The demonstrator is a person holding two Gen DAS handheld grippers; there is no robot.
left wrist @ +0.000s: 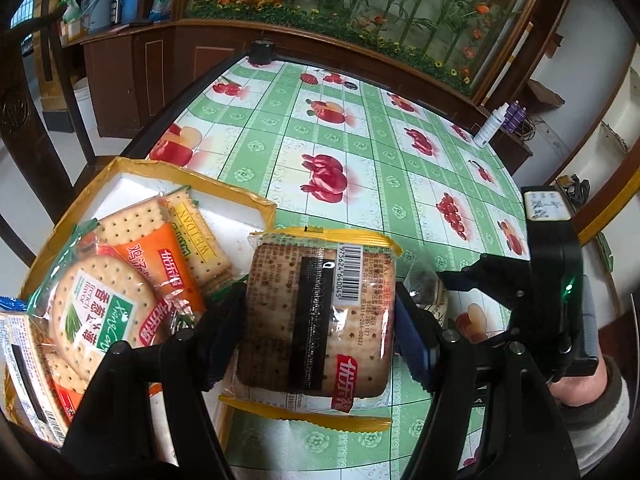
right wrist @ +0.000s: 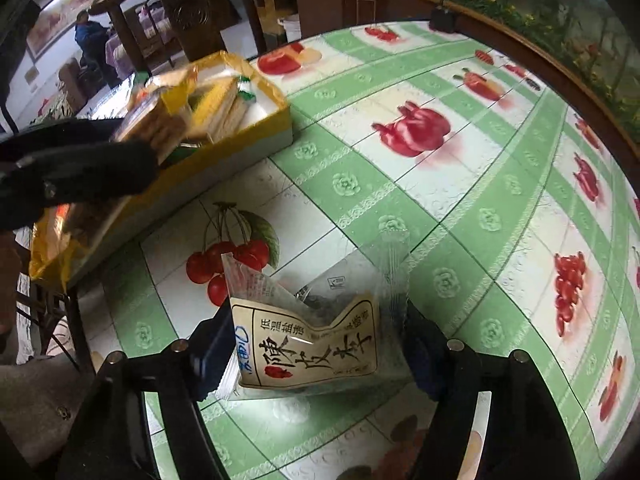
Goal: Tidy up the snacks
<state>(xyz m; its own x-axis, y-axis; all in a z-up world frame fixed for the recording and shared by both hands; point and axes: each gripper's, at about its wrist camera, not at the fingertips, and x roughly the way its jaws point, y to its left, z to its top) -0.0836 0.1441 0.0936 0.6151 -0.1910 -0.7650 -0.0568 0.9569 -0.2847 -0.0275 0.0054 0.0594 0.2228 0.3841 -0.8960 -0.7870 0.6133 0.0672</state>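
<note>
Left gripper point(left wrist: 316, 320): jaws closed on a round cracker pack in clear film with yellow crimped ends point(left wrist: 320, 316), held label-back up, just right of the box and above the table. Right gripper point(right wrist: 316, 344): jaws pinching a small clear pouch with a cream label and black calligraphy point(right wrist: 316, 340), low over the green-and-white fruit-print tablecloth point(right wrist: 440, 184); whether it touches the cloth I cannot tell.

Step in hand, as judged: carry the cracker pack over the box wall and set it down. Advice: clear the near rim before lowering, aim for the bare white floor at the far right corner, and let go only once the pack rests flat. Keep the pouch out of the left gripper's way.

Shallow white box with yellow taped rim point(left wrist: 256, 200): holds a round scallion-cracker pack with a green label point(left wrist: 100, 312), an orange-wrapped square cracker pack point(left wrist: 156, 248), a yellow-striped square cracker pack point(left wrist: 200, 240), and a partly cropped pack point(left wrist: 24, 380) at the near edge.

Beyond, on the table's far side: a white spray bottle point(left wrist: 490, 126).
</note>
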